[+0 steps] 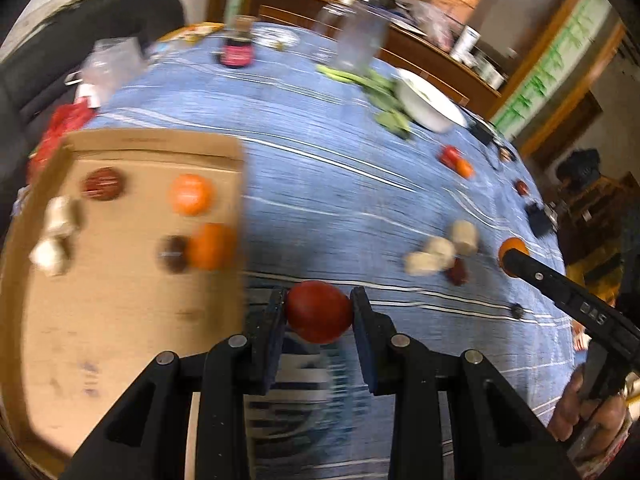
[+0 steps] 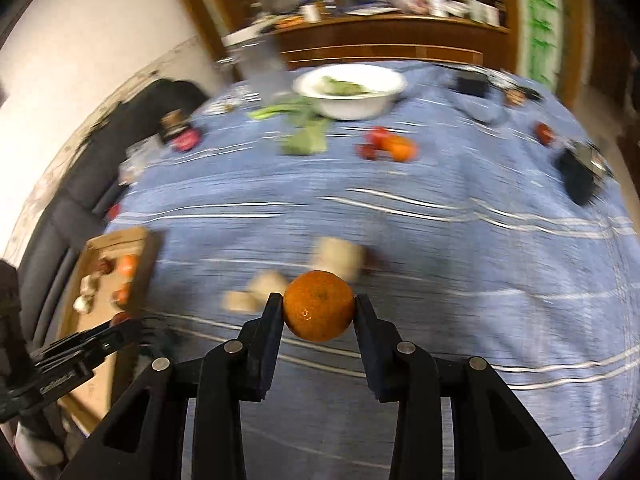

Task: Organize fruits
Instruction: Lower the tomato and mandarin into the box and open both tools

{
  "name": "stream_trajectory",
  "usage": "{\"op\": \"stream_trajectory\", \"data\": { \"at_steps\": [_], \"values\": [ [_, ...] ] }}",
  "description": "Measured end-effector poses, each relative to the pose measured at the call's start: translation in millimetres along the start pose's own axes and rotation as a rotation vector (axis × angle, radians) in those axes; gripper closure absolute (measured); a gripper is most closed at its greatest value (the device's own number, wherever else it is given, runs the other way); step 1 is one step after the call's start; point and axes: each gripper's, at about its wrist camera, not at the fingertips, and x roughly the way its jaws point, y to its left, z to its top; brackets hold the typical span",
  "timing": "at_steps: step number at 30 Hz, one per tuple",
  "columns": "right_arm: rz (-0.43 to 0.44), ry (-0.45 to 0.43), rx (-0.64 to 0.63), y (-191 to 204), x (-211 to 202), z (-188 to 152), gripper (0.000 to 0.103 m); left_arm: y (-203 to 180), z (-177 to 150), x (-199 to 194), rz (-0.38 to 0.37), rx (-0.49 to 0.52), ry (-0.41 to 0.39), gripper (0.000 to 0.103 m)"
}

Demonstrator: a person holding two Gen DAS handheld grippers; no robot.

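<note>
While both claws carry fruit, I aim for the shallow brown cardboard tray (image 1: 120, 320). My left gripper (image 1: 319, 309) clamps a dark red round fruit (image 1: 319, 312); my right gripper (image 2: 319, 307) pinches a small orange mandarin (image 2: 319, 306).

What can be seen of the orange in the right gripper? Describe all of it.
The orange is small, round and bright, with a dimpled, slightly glossy peel and a faint dark mark on its lower front. It looks whole. The right gripper pinches it at both sides, lifted above the blue striped tablecloth; nothing else touches it.
</note>
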Motion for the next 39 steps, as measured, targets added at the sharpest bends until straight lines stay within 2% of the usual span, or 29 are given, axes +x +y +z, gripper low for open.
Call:
{"op": "stream_trajectory", "data": {
  "at_steps": [4,8,12,18,25,32,37,39],
  "values": [
    [0.078,0.017,-0.09,69,14,2,0.064,56,5,-15,0.06,-0.059,-0.005,0.072],
    [0.14,0.05,-0.173,130,30,-5,0.064,95,15,-19,0.096,-0.077,0.002,0.072],
    [0.182,0.098,-0.23,174,51,-15,0.064,113,29,-10,0.122,-0.042,0.019,0.072],
    [0.174,0.158,-0.304,223,88,-38,0.064,124,44,13,0.119,0.007,0.065,0.072],
    [0.119,0.182,-0.316,234,115,-45,0.063,131,48,25,0.107,0.027,0.086,0.072],
    [0.101,0.191,-0.322,237,125,-44,0.063,140,55,26,0.093,-0.012,0.09,0.071],
    [0.117,0.196,-0.318,239,125,-42,0.062,145,58,15,0.072,-0.056,0.076,0.062],
    [0.13,0.2,-0.311,239,124,-41,0.058,146,60,7,0.063,-0.076,0.059,0.055]
  ]
}}
